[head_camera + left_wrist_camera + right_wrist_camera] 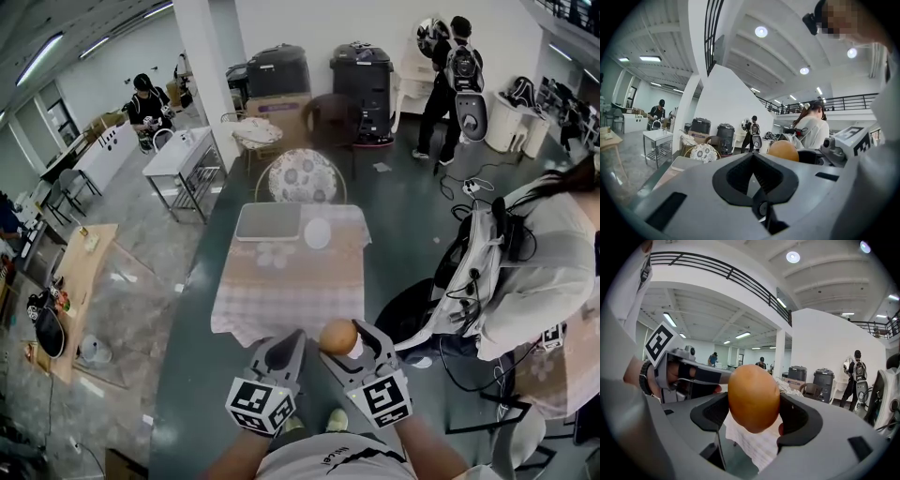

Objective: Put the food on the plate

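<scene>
A round orange-brown piece of food (338,337) (753,397) is held in my right gripper (343,345) (753,414), whose jaws press on both its sides, just over the near edge of the table (281,286) with its checked cloth. My left gripper (287,345) (753,161) hangs right beside it, shut with nothing between its jaws. The food (783,151) also shows to the right in the left gripper view. A small white plate (318,233) lies at the table's far side, next to a grey tray (268,222).
A chair with a patterned round back (302,175) stands behind the table. A person in white with a backpack (534,272) is close on the right. A white metal table (183,155) and a wooden table (80,272) stand to the left, black bins (361,80) at the back.
</scene>
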Demonstrator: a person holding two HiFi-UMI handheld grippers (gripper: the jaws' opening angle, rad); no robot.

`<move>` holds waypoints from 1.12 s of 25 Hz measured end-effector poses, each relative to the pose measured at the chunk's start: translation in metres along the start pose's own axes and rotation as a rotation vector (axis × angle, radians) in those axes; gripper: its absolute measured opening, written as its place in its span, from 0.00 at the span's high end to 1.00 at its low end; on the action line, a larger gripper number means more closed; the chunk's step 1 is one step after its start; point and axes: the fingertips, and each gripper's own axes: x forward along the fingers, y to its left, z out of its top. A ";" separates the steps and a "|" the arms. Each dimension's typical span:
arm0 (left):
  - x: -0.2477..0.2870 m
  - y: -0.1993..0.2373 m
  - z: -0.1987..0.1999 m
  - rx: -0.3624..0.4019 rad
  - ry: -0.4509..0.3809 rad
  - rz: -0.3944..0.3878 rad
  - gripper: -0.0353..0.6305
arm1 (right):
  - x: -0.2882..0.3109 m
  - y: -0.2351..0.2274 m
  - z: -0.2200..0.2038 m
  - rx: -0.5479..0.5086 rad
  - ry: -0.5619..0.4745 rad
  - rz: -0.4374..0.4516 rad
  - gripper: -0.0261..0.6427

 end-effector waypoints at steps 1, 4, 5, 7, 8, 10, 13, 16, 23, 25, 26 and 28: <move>0.002 -0.002 0.001 0.001 -0.001 0.005 0.95 | -0.002 -0.002 0.000 -0.002 -0.001 0.003 0.48; 0.008 -0.015 0.008 0.003 0.002 0.020 0.95 | -0.012 -0.014 0.004 0.000 -0.003 0.013 0.48; 0.009 -0.020 0.010 0.004 0.003 0.023 0.95 | -0.016 -0.018 0.005 0.002 -0.003 0.015 0.48; 0.012 -0.025 0.011 0.006 0.005 0.027 0.95 | -0.019 -0.022 0.004 0.006 -0.002 0.020 0.48; 0.012 -0.025 0.011 0.008 0.006 0.029 0.95 | -0.019 -0.023 0.003 0.007 -0.002 0.022 0.48; 0.014 -0.025 0.011 0.010 0.004 0.030 0.95 | -0.018 -0.024 0.002 0.009 -0.001 0.024 0.48; 0.017 -0.021 0.013 0.009 0.003 0.030 0.95 | -0.014 -0.025 0.001 0.012 0.008 0.021 0.48; 0.021 -0.014 0.013 0.003 0.005 0.030 0.95 | -0.007 -0.027 -0.001 0.012 0.022 0.020 0.48; 0.050 0.008 0.012 0.015 0.003 0.003 0.95 | 0.018 -0.045 -0.004 0.002 0.046 -0.014 0.48; 0.058 0.017 0.015 0.020 0.004 -0.007 0.95 | 0.028 -0.049 -0.002 0.001 0.054 -0.024 0.48; 0.063 0.021 0.017 0.022 0.005 -0.013 0.95 | 0.034 -0.052 0.000 0.002 0.058 -0.028 0.48; 0.074 0.033 0.022 0.024 0.010 -0.023 0.95 | 0.048 -0.058 0.004 0.006 0.065 -0.037 0.48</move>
